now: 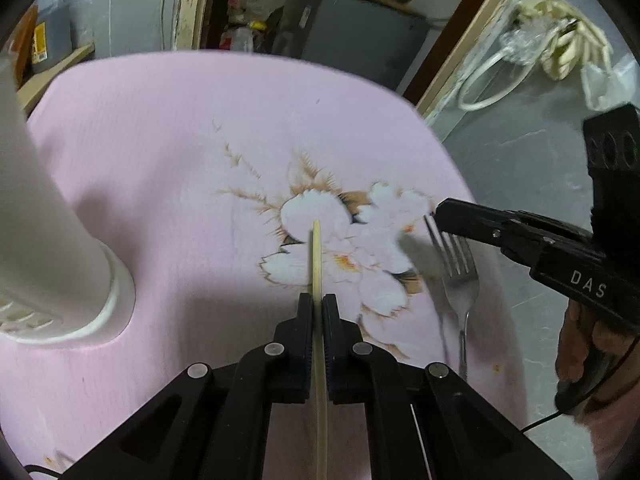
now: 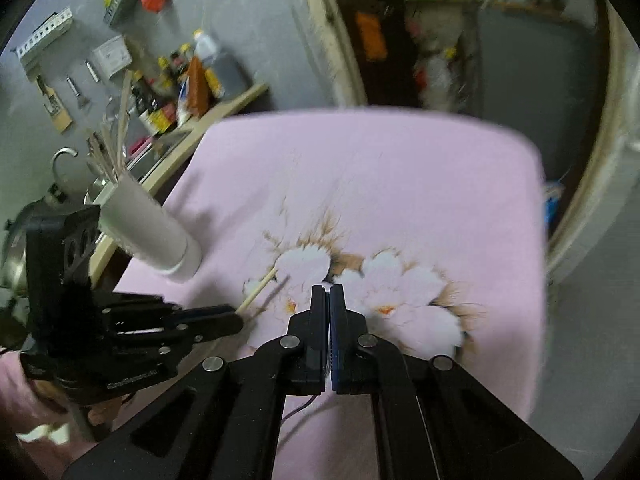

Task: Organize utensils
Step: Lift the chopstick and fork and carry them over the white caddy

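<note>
Left tool (image 1: pixel 318 300) clamps a chopstick (image 1: pixel 317 256), bound for the white holder (image 2: pixel 148 232); right tool (image 2: pixel 329 292) (closed, empty) hovers near the fork (image 1: pixel 460 280).

Pink flowered tablecloth (image 1: pixel 160 152); sauce bottles (image 2: pixel 168 96) on wall shelf (image 2: pixel 224 104); white cable (image 1: pixel 480 84) on floor.

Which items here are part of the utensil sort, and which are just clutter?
Job:
- chopstick, clamped in left gripper
- fork on the pink cloth, below right gripper
- white holder with chopsticks

Clutter:
- bottles on the shelf
- white hanger
</note>
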The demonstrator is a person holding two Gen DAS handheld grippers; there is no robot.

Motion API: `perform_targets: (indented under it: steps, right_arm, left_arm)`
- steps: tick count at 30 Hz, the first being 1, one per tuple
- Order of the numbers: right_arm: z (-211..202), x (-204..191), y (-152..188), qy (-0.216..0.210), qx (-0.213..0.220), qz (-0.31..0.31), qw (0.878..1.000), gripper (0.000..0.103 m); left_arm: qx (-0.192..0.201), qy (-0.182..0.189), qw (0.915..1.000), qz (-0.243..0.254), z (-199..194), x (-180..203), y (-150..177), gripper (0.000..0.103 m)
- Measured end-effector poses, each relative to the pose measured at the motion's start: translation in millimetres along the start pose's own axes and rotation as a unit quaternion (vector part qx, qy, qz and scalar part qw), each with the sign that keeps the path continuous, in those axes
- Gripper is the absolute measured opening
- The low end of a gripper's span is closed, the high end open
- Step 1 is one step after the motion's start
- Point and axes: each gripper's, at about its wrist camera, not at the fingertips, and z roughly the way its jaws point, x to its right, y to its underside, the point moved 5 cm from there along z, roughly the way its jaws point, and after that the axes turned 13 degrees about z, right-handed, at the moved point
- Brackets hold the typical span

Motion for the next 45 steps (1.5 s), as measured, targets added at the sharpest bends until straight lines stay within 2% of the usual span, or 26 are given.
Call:
perform_targets:
  steps: [4,9,14,21,24,32,39,45]
  right_arm:
    - [-33,-20,3,0.024,0.068,-0.01,0.997,0.002]
    - [-74,-50,0,0.045,0.142,-0.022,0.989,0.002]
    - [-112,-78,-17,0.053,0.197,-0.027,0.979,0.002]
    - [-143,-129,-45,0.056,0.251,-0.035,0.966,0.002]
    - [-152,-154,-55,0.055,0.265,-0.042,0.962,0.002]
    - [-162,-217,-85,0.039,0.299,-0.065,0.951,0.002]
    - [-141,-256,-98,0.063,0.323,-0.097,0.939,0.002]
    - [-109,-268,-96,0.073,0.312,-0.106,0.941,0.002]
  left_arm:
    - [0.065,0.022,0.9976,0.012,-31,6,-2,0.005]
    - [0.116,0.032,0.9927,0.009,-66,5,-5,0.005]
    - [0.174,0.034,0.9841,0.013,-114,-1,-14,0.005]
    - [0.236,0.025,0.9714,0.007,-176,-39,-36,0.005]
    - [0.265,0.017,0.9641,-0.004,-202,-63,-47,0.005]
    - [0.334,-0.038,0.9414,-0.024,-246,-132,-73,0.005]
    - [0.38,-0.068,0.9214,-0.048,-259,-182,-79,0.005]
    - [0.398,-0.087,0.9117,-0.055,-249,-212,-79,0.005]
